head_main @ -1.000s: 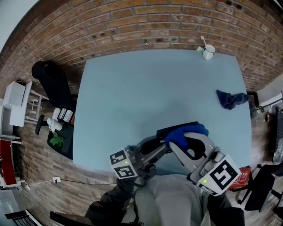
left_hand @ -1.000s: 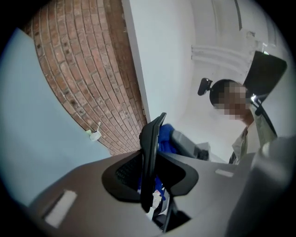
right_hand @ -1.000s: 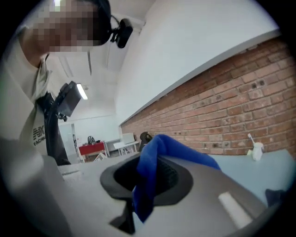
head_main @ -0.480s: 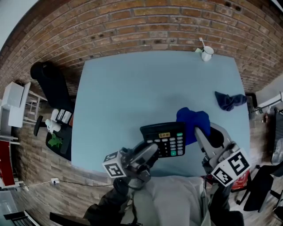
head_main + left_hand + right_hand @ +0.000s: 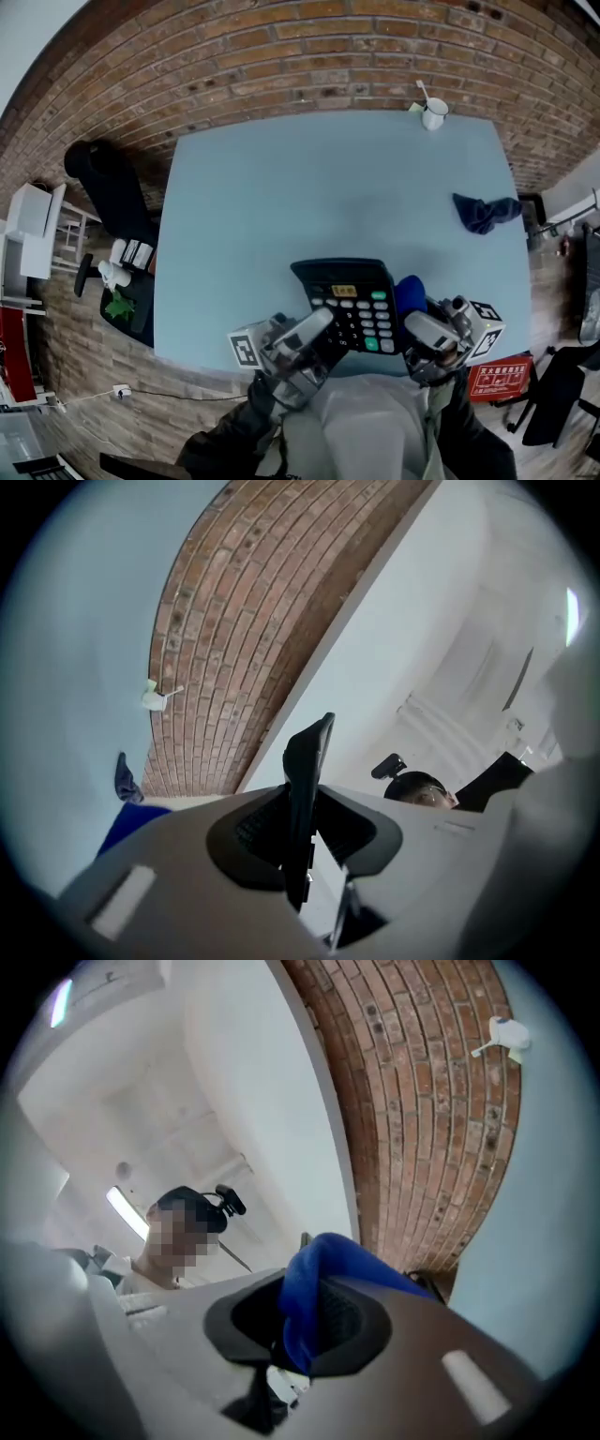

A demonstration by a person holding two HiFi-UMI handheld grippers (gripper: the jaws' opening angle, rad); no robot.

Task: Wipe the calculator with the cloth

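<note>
At lower centre of the head view, above the near edge of the table [image 5: 309, 187], the calculator [image 5: 349, 298] is held keys-up, its edge clamped in the left gripper [image 5: 323, 330]. The right gripper [image 5: 424, 330], pinched on the blue cloth [image 5: 410, 292] beside it, should drag that cloth flat across the keys, lightly.

- calculator [image 5: 349, 300] showing a black body, pale grey keys, a few green ones, and a small yellow strip under the display
- cloth [image 5: 410, 292] reading plain bright blue
- table [image 5: 281, 206] lying pale blue, unpatterned
- second rag [image 5: 485, 212] showing dark navy
- mug [image 5: 434, 112] showing white
- brickwork [image 5: 281, 56] running red-brown with pale mortar lines
- marker cubes [image 5: 246, 349] wearing black-and-white squares
</note>
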